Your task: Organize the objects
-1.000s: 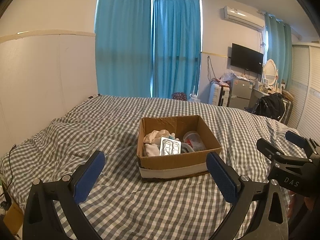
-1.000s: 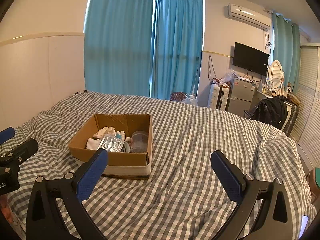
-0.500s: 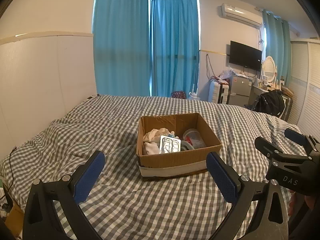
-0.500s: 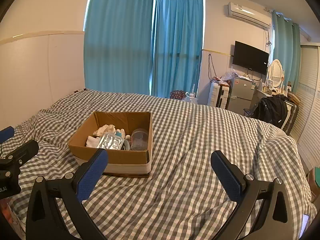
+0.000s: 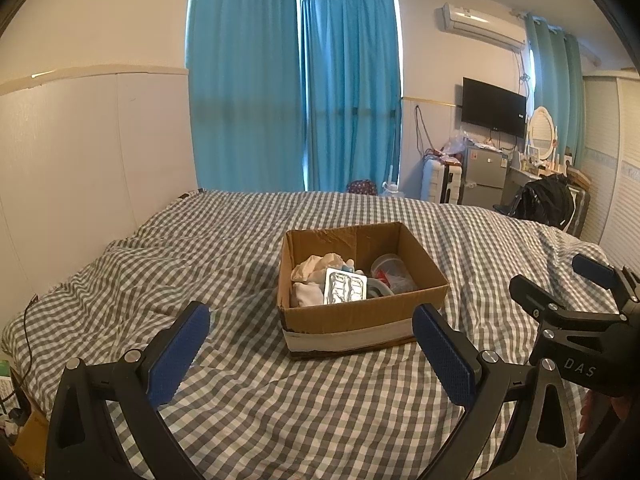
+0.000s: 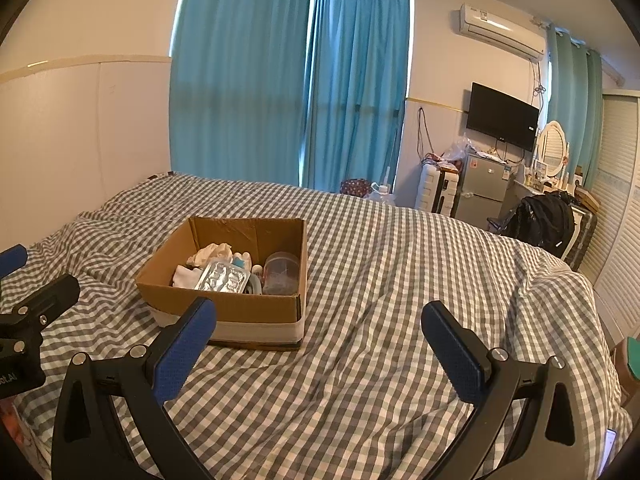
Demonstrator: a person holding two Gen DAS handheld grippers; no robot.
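Left wrist view: the left gripper [image 5: 310, 342] hovers spread wide and empty before a cardboard box [image 5: 362, 314] on a checked bedspread [image 5: 200, 264]; inside lies a blister pack [image 5: 345, 286].

Right wrist view: the right gripper [image 6: 318, 338] gapes empty, box [image 6: 240, 308] ahead-left. The soft bedding could let the box tip when pushed.

Place: somebody's bedroom, pretty lived-in, I'm hovering right over the bed [image 5: 248, 392]
Bedding: grey-and-white checked cover
Windows: long teal curtains [image 5: 296, 92]
Wall stuff: air conditioner [image 6: 502, 30] up high, flat TV [image 6: 502, 117] under it
Corner: small silver fridge [image 6: 482, 186], white suitcase [image 6: 436, 190], oval vanity mirror [image 6: 554, 143], black backpack [image 6: 540, 220] slumped nearby
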